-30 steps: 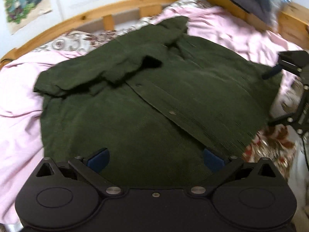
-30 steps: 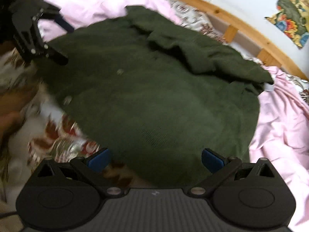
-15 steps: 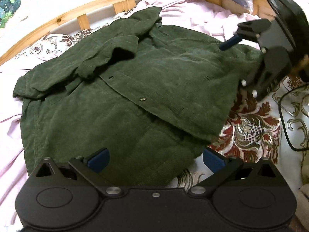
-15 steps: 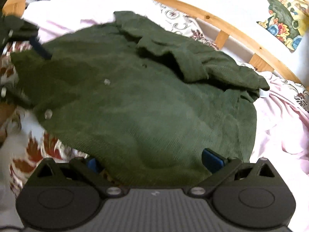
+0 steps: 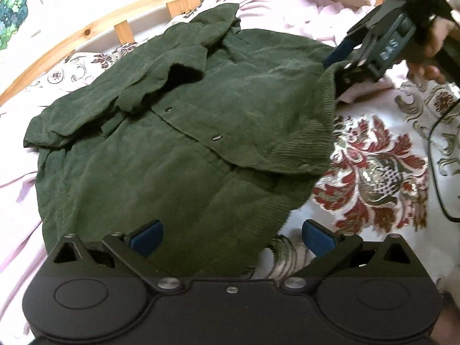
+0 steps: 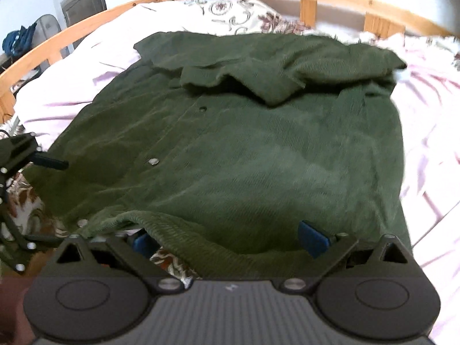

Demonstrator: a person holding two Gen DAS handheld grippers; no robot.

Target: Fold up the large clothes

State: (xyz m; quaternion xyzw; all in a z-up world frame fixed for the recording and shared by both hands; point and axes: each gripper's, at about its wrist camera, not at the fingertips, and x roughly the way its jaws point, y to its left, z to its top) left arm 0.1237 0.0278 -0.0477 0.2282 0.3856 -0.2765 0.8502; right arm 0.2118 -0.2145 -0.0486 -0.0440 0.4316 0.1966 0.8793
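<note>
The right gripper (image 5: 335, 66) has swung in to the green jacket's (image 5: 178, 132) hem corner, jaws wide around the ribbed edge, which now lifts off the floral bedcover (image 5: 373, 172). The left gripper (image 5: 231, 237) has slid toward the jacket's other hem corner, jaws spread, more bedcover showing beside the jacket.

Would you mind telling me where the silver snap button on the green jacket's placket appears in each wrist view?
Left wrist: the snap lies just right of centre on the jacket.
Right wrist: the same snap sits left of centre, near the left gripper.
Shared landmark: the folded sleeve cuff above the placket.
</note>
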